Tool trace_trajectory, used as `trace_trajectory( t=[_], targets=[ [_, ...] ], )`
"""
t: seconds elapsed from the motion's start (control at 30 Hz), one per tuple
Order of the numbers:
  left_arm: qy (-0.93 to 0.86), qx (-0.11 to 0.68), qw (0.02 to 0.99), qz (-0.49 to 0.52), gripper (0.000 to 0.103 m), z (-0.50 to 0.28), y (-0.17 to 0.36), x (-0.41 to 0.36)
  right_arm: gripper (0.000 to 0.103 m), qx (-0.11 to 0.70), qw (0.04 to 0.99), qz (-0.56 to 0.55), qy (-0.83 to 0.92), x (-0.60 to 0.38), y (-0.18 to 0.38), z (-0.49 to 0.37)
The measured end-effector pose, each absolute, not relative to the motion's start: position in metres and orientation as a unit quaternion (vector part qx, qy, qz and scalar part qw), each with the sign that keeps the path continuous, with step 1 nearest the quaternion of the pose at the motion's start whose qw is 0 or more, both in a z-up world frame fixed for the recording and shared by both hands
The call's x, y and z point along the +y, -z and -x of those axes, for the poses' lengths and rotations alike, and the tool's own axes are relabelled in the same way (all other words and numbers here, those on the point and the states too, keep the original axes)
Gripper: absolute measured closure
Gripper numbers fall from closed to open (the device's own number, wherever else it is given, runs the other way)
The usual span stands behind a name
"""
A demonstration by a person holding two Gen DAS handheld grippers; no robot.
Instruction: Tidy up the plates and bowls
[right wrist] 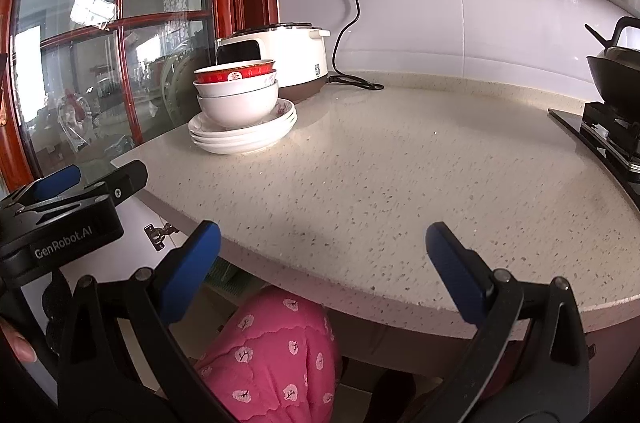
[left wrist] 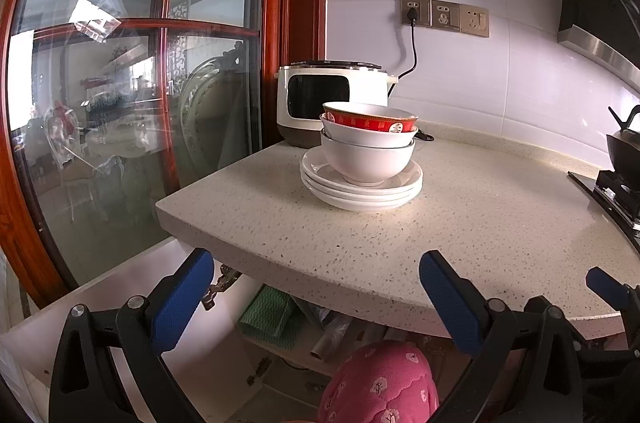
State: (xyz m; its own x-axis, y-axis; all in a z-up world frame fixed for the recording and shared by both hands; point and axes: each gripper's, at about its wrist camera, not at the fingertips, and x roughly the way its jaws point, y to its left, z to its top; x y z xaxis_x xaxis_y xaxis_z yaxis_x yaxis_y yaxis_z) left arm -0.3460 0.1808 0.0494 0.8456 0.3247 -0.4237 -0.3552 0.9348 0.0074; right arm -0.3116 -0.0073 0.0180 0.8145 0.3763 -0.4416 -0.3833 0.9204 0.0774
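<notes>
Your left gripper [left wrist: 316,287] hung at the front edge of the countertop [left wrist: 460,223], its blue-padded jaws spread wide with nothing between them, touching nothing. Your right gripper [right wrist: 322,263] sat the same way beside it: jaws wide apart, empty, clear of the stone.

Well beyond both, near the counter's left corner, stood the stack you were sorting. Three white plates [left wrist: 362,189] lay nested flat, and on them sat a white bowl [left wrist: 366,159], a second white bowl [left wrist: 368,134] inside it, and a red bowl [left wrist: 370,119] with a white interior on top, tilted slightly. Just behind the stack stood a white rice cooker [left wrist: 316,99], its black cord running up to a wall socket [left wrist: 415,11].

The left wrist view alone showed the open cupboard under the counter, with a green cloth [left wrist: 268,315] on its shelf. The right wrist view alone showed a floral print on the top plate's rim [right wrist: 282,108] and the left gripper's black body [right wrist: 60,219] at its left edge. Both caught the black wok [right wrist: 616,71] on the stove at far right.
</notes>
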Motion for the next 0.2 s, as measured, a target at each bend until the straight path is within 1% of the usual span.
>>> trace_trajectory(
  t=[0.2],
  targets=[
    [-0.174,0.22,0.959,0.04,0.0,0.3456,-0.0478,0.1801,0.0,0.233,0.952,0.007,-0.2,-0.0072,-0.0163,0.3125]
  ],
)
